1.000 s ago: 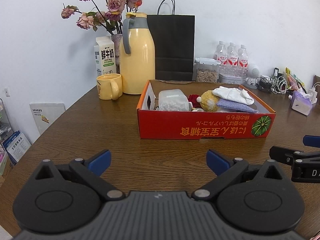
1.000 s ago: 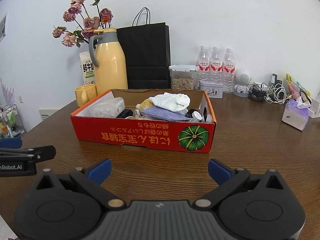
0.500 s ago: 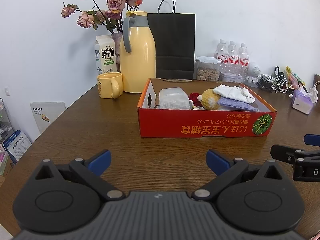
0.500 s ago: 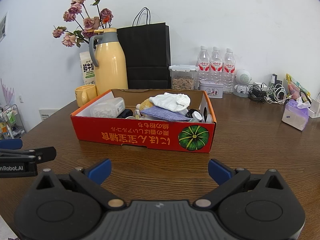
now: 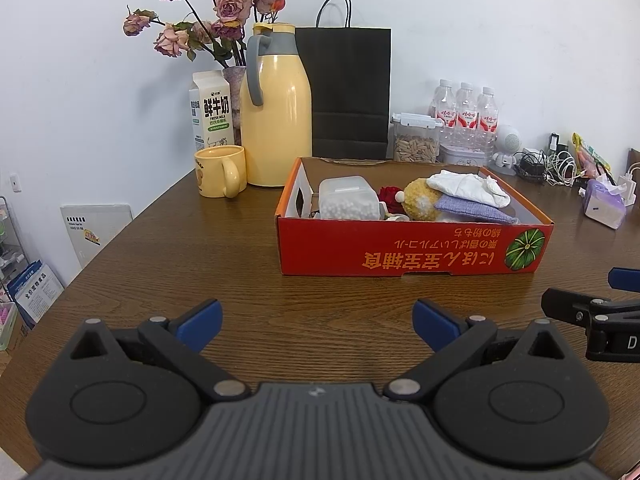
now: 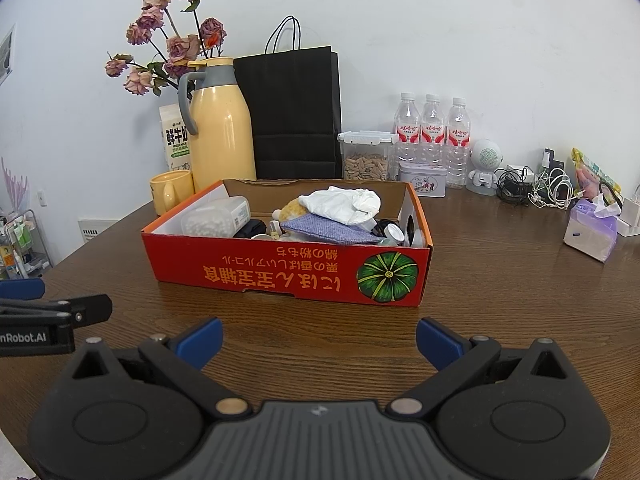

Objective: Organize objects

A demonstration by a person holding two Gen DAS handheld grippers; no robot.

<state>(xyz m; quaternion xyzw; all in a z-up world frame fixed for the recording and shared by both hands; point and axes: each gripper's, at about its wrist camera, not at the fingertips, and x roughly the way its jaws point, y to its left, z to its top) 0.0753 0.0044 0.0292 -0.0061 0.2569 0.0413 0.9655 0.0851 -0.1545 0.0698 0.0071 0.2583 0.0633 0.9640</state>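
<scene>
A red cardboard box (image 5: 412, 252) (image 6: 288, 276) stands on the brown wooden table. It holds a clear plastic container (image 5: 348, 200) (image 6: 216, 218), a yellow plush ball (image 5: 420, 198), a white cloth (image 5: 468, 188) (image 6: 344, 204), a purple-grey cloth (image 5: 472, 210) (image 6: 332, 232) and small items. My left gripper (image 5: 316, 324) is open and empty, in front of the box. My right gripper (image 6: 318, 340) is open and empty, also short of the box. Each gripper shows at the edge of the other's view.
Behind the box stand a yellow mug (image 5: 218, 172), a yellow thermos jug (image 5: 278, 120), a milk carton (image 5: 210, 112), a vase of dried roses (image 5: 216, 20), a black paper bag (image 5: 348, 92), a seed jar (image 6: 366, 156), water bottles (image 6: 432, 132) and cables (image 6: 540, 188). A tissue pack (image 6: 592, 232) lies at right.
The left gripper's view has drifted slightly back and up from the box. The right gripper has hardly moved. Both stay open.
</scene>
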